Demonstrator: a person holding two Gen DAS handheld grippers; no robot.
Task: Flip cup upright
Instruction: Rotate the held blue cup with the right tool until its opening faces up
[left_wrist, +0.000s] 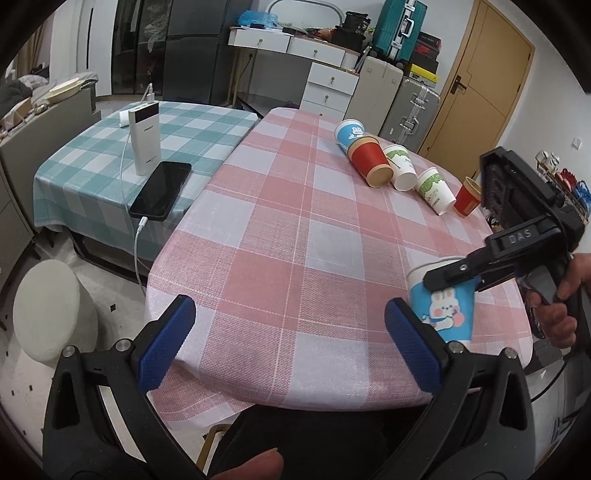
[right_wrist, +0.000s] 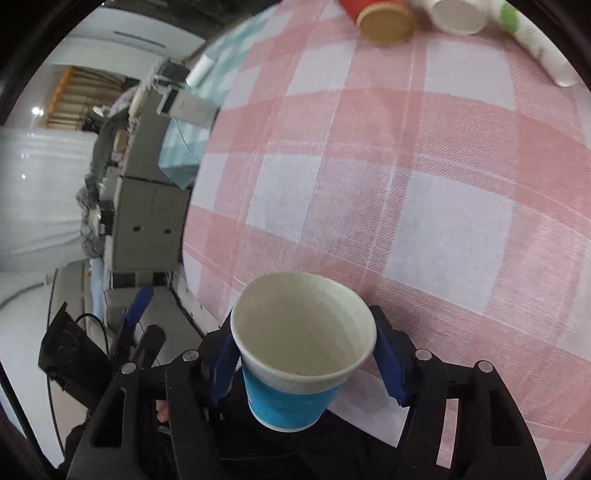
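Observation:
A blue paper cup with a bunny print stands upright, mouth up, near the front right edge of the pink checked table. My right gripper is shut on the blue cup near its rim. In the right wrist view the cup sits between the blue pads, its white inside visible. My left gripper is open and empty above the table's front edge, left of the cup.
Several paper cups lie on their sides at the back right: blue, red, two green-white and a small red one. A green checked table carries a phone and power bank. A white stool stands at left.

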